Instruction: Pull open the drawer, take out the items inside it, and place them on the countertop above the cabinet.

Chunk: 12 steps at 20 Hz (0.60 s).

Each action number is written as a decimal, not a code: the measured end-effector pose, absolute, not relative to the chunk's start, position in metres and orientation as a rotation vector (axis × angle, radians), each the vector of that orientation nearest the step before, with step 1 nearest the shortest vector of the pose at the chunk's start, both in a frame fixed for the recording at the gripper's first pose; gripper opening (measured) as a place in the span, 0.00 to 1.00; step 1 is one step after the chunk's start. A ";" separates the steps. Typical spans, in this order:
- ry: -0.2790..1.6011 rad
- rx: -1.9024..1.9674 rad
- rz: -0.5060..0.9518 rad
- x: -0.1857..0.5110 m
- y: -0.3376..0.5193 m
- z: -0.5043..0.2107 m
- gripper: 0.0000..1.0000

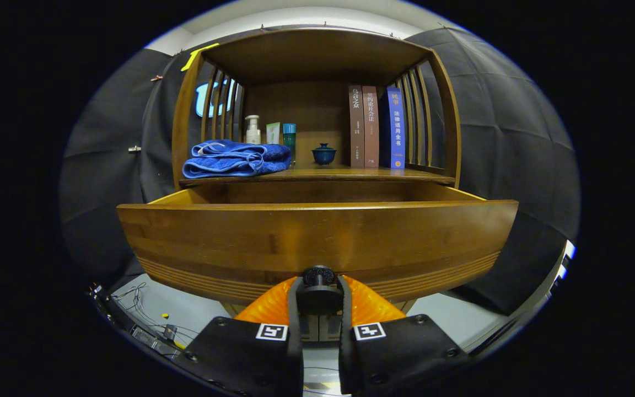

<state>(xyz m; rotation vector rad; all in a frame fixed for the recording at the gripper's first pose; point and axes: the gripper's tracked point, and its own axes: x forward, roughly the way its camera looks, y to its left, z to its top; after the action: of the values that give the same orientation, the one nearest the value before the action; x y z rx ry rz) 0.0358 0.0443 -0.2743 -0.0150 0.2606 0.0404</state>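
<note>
Fingers of gripper [319, 298] closed on knob [318, 275], both pressing its sides; drawer [317, 237] front sits just ahead, already pulled well out. Wood drawer looks stiff and fairly heavy, likely slides straight; the small round knob is the only hold and could slip. Contents hidden behind the front panel. Countertop [350, 175] lies beyond and above, holding towel [236, 159], cup [323, 154], books [375, 127].
</note>
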 end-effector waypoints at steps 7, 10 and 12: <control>0.260 -0.020 0.037 0.028 0.043 -0.282 0.29; 0.256 -0.027 0.034 0.029 0.043 -0.283 0.29; 0.266 -0.019 0.037 0.029 0.044 -0.282 0.35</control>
<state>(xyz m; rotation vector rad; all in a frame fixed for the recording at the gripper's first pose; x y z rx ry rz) 0.0288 0.0436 -0.2825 -0.0188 0.2664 0.0366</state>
